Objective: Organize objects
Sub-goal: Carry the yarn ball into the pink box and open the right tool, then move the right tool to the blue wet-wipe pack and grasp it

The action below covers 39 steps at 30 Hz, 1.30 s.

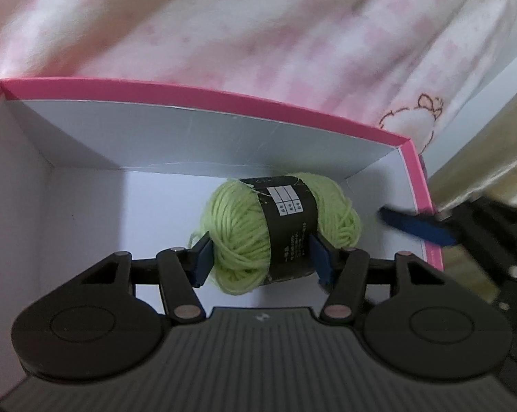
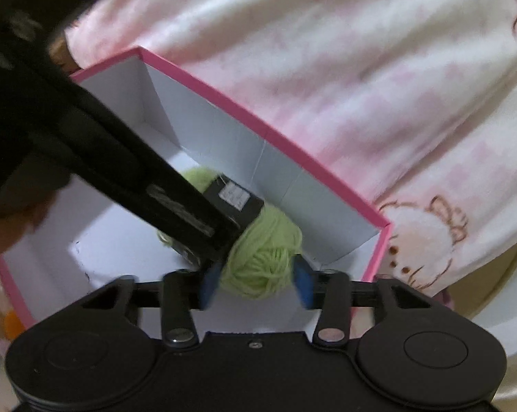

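A light green yarn ball (image 1: pixel 244 219) with a black paper band sits low in a white box with a pink rim (image 1: pixel 224 98), near its far right corner. My left gripper (image 1: pixel 261 261) is shut on the yarn ball, its blue pads pressing into both sides. In the right wrist view the same yarn ball (image 2: pixel 268 250) lies in the box (image 2: pixel 258 120), partly hidden by the left gripper's black body (image 2: pixel 138 171). My right gripper (image 2: pixel 256 286) hovers open just above the box's right wall, holding nothing. One of its blue fingers (image 1: pixel 416 226) shows beside that wall.
A pink and white fleece blanket (image 1: pixel 292 34) with a cartoon animal print (image 2: pixel 423 237) lies behind and around the box. The left part of the box floor (image 1: pixel 86 213) is bare. A small orange object (image 2: pixel 11 322) lies outside the box's left wall.
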Each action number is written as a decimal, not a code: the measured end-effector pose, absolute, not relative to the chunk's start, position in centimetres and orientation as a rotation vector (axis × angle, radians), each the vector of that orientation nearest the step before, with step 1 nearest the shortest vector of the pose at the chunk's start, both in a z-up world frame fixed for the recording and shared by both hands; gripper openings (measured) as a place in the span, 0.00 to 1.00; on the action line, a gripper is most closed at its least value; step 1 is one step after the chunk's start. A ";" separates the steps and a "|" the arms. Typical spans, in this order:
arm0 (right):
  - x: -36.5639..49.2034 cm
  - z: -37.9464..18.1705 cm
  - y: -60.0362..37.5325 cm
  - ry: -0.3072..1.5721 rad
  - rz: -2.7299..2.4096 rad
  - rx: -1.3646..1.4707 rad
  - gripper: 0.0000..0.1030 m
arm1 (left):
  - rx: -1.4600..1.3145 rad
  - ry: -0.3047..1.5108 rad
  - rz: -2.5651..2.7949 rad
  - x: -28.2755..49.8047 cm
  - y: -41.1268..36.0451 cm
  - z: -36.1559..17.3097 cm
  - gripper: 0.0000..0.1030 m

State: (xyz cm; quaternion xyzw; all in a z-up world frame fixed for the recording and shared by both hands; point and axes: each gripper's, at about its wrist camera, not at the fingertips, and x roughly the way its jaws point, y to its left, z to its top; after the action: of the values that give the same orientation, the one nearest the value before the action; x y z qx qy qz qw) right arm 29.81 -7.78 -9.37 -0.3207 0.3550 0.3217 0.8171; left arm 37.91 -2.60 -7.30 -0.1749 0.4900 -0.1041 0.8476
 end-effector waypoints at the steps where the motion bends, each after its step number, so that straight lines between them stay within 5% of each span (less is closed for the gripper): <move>1: 29.6 -9.2 -8.1 0.752 0.701 -0.677 0.63 | -0.357 1.030 -0.224 38.0 -3.1 -7.2 0.55; 9: 31.4 -10.7 -9.5 0.821 0.664 -0.609 0.25 | -0.325 1.012 -0.238 39.0 -5.7 -6.7 0.58; 16: 31.4 -12.1 -8.5 0.762 0.622 -0.600 0.26 | -0.283 1.021 -0.187 37.8 -5.4 -5.3 0.70; 22: 30.5 -11.8 -8.6 0.752 0.601 -0.533 0.28 | -0.312 1.013 -0.154 35.7 -3.7 -3.2 0.71; 39: 19.6 -1.9 -13.9 0.811 0.775 -0.243 0.40 | -0.080 1.009 -0.165 25.1 -0.7 5.9 0.76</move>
State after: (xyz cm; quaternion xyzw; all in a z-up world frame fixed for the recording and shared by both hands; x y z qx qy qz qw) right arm 19.65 -13.85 -1.87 -0.1150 0.3834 0.3665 0.8399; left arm 25.12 -0.71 5.92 -0.0385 0.4826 -0.0787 0.8714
